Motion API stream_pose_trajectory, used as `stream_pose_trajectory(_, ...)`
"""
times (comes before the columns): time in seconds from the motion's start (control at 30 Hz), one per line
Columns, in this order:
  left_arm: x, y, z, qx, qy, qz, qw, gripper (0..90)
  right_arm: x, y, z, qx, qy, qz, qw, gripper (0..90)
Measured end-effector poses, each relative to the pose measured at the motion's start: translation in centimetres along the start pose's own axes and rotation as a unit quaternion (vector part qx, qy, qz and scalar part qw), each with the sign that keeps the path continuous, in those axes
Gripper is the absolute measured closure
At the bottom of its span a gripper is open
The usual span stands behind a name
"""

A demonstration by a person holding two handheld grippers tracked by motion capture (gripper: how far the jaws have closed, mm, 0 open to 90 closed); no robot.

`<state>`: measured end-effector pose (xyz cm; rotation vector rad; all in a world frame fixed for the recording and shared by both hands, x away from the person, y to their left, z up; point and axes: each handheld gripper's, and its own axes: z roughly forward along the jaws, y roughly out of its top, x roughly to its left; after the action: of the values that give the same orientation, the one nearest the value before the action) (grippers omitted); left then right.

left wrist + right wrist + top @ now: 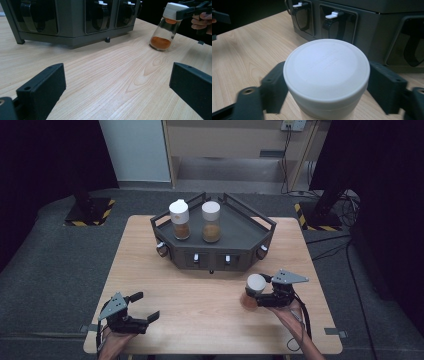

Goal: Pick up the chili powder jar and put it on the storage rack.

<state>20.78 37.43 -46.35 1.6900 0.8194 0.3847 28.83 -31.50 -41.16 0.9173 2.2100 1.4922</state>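
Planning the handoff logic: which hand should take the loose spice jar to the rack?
Right: its tongs already clamp the spice jar at its white cap. Left tongs hang open, apart from it.

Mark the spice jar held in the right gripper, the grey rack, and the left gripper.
spice jar (163, 35), left gripper view, on its glass body above the orange powder.
grey rack (243, 227), high view, on the bare floor of its tray.
left gripper (142, 306), high view, midway between its open jaws.
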Motion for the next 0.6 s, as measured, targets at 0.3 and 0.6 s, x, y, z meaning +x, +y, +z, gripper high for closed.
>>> stream_pose_trajectory(0.3,0.0,0.0,0.0,0.000,0.000,-0.001,1.0000,0.0,0.6,0.5,0.0,0.006,-0.003,-0.020,0.9998,32.9)
stream_pose_trajectory(0.6,0.1,0.0,0.1,0.001,-0.001,-0.001,1.0000,0.0,0.5,2.2,-0.3,0.009,0.017,-0.030,0.9994,32.9)
